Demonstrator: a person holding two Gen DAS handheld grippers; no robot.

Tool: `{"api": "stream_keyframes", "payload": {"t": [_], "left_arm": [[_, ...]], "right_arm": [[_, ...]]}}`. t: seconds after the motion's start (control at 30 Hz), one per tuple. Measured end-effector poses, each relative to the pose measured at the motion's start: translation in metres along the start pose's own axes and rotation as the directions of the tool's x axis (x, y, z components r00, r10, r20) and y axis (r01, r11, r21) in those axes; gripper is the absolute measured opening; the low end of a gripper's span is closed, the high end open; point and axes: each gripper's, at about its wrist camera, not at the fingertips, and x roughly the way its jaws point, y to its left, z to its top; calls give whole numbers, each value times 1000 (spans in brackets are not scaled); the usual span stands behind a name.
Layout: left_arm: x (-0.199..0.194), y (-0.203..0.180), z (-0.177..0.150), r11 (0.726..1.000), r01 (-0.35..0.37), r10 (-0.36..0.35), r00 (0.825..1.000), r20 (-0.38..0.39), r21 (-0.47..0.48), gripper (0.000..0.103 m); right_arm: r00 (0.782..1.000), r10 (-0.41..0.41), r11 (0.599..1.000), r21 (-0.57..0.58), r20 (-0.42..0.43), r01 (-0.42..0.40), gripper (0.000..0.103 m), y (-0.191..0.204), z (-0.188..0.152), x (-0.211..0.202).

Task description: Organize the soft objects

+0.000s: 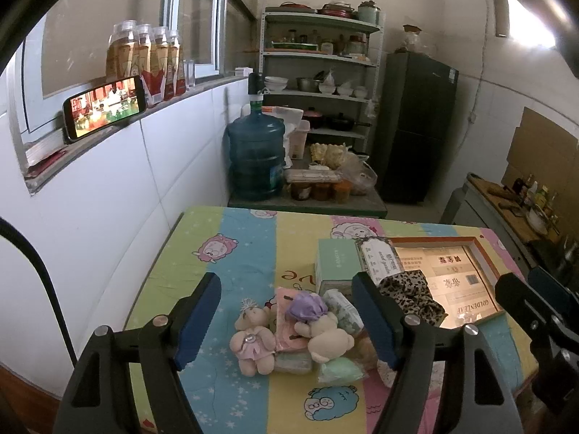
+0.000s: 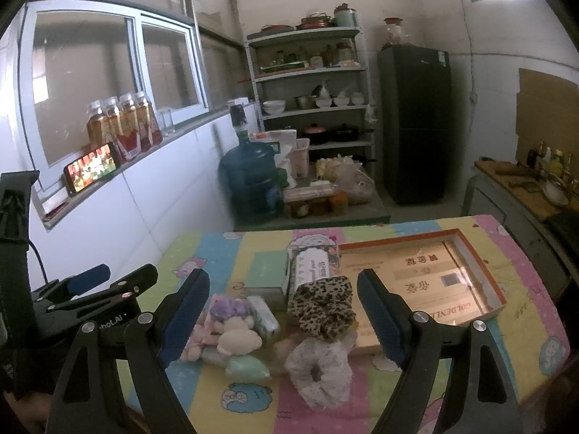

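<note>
Table under a quilted cartoon-print cloth (image 1: 239,253) in pastel stripes, set in a tiled kitchen. Behind it: blue water jug (image 1: 256,155), grey metal shelf rack (image 1: 318,68) with bowls and pots, dark fridge (image 1: 416,126). Window sill on the left carries orange drink bottles (image 1: 144,61) and a lit phone (image 1: 105,112) lying on its side.

Soft things heaped mid-table: small beige teddy bear in a pink dress (image 1: 252,343), cream teddy bear with a purple bonnet (image 1: 322,329), pale green soft packs (image 1: 340,370), leopard-print fabric scrunchie (image 1: 412,298) resting against the rim of a shallow orange-edged cardboard box lid (image 1: 485,264). A mint-green carton (image 1: 338,264) stands just behind the heap.

Right wrist view alone shows a pale speckled scrunchie (image 2: 318,372) lying flat near the table's front edge, in front of the leopard one. Left wrist view alone shows the dressed bear clearly.

Left gripper (image 1: 286,325) hovers above the bears, jaws wide, nothing between them. Right gripper (image 2: 284,316) hovers above the two scrunchies, jaws wide, holding nothing. Each gripper appears at the edge of the other's view.
</note>
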Motion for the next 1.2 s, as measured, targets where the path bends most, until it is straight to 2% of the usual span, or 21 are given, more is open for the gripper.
{"api": "stream_keyframes", "payload": {"t": [0.53,0.93,1.2], "left_arm": [[0,0,-2,1000,-1,1,1000,-5,-1,75],[7,3,0,1000,-2,2,1000,-18,-6,75],[18,5,0,1000,0,0,999,-34,-16,75]], "right_arm": [[1000,5,1000,4,-12,-5,85,1,-2,5],[999,9,999,38,-50,-7,85,-10,-4,17],[995,-3,999,40,-103,7,85,-29,-8,39]]}}
